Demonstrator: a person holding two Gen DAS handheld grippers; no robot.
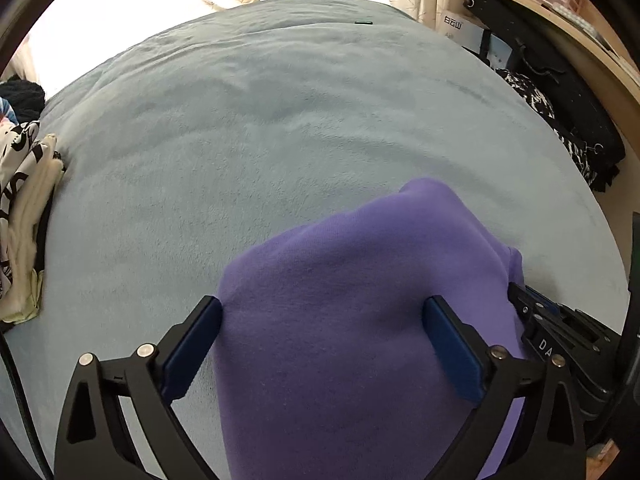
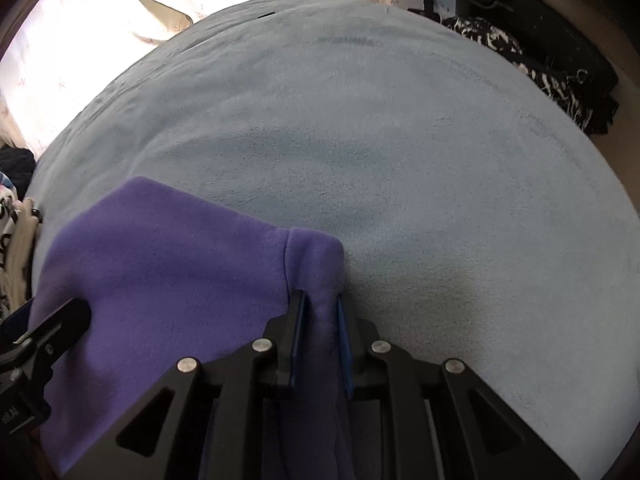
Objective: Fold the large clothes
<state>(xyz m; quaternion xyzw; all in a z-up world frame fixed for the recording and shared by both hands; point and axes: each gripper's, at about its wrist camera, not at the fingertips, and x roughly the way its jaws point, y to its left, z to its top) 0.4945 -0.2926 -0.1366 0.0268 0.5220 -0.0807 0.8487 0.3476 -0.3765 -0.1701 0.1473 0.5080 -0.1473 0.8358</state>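
A purple garment point(image 1: 344, 320) is spread on the near part of a bed covered with a pale blue blanket point(image 1: 260, 128). A bunched edge of it is pinched between the closed pads of the right tool point(image 2: 320, 320). The left tool point(image 1: 322, 320) is held above the cloth with its pads wide apart, nothing gripped. Folded clothes point(image 1: 24, 216) are stacked at the bed's left edge; a shelf point(image 1: 560, 4) is seen far right.
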